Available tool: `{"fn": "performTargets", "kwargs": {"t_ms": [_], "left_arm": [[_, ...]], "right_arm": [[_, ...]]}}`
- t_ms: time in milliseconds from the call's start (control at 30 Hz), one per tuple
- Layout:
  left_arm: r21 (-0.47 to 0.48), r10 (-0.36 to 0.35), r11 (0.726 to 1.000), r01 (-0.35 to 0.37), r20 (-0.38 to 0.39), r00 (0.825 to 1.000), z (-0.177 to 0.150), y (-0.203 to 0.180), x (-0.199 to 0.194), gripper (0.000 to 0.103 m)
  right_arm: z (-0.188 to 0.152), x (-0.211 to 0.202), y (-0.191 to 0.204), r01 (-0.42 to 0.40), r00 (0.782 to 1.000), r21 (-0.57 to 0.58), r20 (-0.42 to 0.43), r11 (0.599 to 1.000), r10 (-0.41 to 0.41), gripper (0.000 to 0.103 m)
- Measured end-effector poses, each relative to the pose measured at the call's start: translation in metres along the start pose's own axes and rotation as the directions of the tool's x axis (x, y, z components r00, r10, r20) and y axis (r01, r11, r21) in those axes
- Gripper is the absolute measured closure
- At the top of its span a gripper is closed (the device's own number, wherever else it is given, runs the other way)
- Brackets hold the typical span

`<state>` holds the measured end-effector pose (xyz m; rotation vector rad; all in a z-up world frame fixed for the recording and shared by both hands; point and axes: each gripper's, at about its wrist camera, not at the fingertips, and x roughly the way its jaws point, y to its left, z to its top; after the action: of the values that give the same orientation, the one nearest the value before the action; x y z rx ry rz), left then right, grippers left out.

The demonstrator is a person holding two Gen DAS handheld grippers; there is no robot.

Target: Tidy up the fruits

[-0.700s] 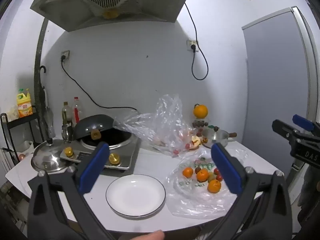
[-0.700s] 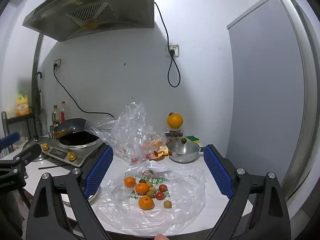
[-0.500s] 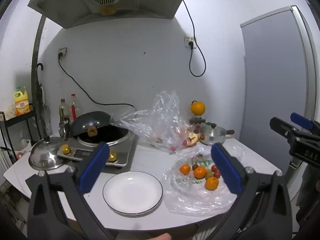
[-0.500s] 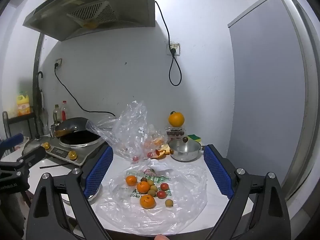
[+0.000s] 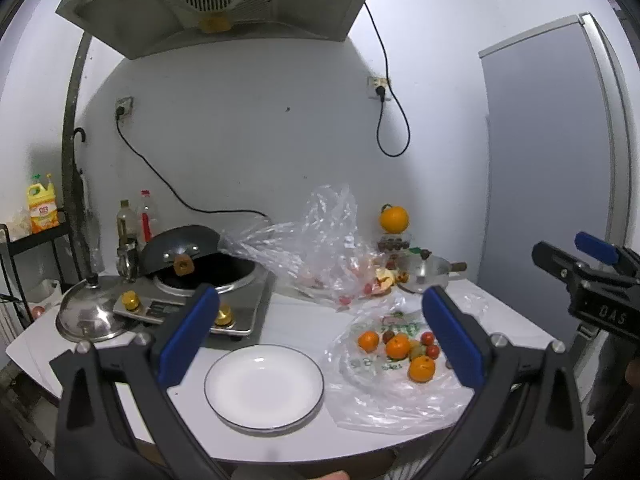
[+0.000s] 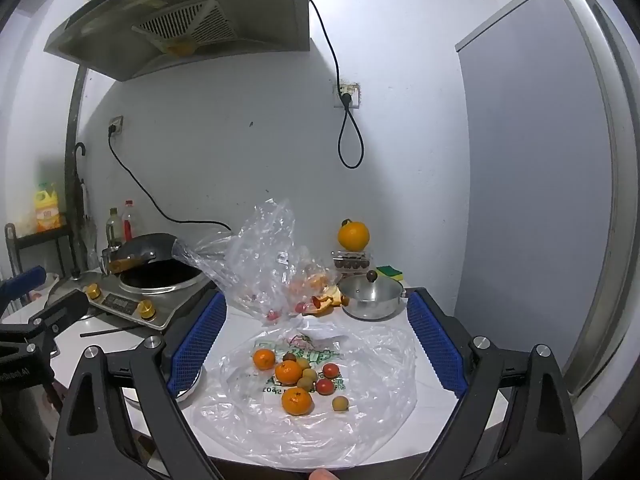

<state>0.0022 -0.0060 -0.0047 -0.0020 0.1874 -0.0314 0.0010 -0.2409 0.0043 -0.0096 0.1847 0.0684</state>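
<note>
- Left tongs (image 5: 316, 332) and right tongs (image 6: 314, 338) both spread wide, nothing between them, hanging short of the surface (image 5: 296, 320).
- White plate (image 5: 264, 386) sits bare, just left of the flat plastic sheet (image 6: 360, 412).
- Fruits (image 6: 298, 376) clustered mid-sheet: tangerines, small red and brown ones. Likely light, round, soft-skinned, prone to roll; sheet slippery. Pinch each gently across its middle.
- Behind the sheet: crumpled bag (image 6: 260, 264).

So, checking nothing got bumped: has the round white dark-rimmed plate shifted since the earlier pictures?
No. The white plate sits the same way in front of the steel induction cooker and its right brass knob; only the camera view drifted slightly.
</note>
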Motion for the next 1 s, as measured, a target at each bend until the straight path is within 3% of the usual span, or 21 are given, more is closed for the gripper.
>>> {"fn": "performTargets", "kwargs": {"t_ms": [1000], "left_arm": [[0.007, 0.018, 1.000, -0.018, -0.004, 1.000, 0.0014, 0.0027, 0.0019, 0.001]], "right_arm": [[-0.0022, 0.0085, 0.0003, -0.003, 1.000, 0.002, -0.023, 1.000, 0.003, 0.009]]}}
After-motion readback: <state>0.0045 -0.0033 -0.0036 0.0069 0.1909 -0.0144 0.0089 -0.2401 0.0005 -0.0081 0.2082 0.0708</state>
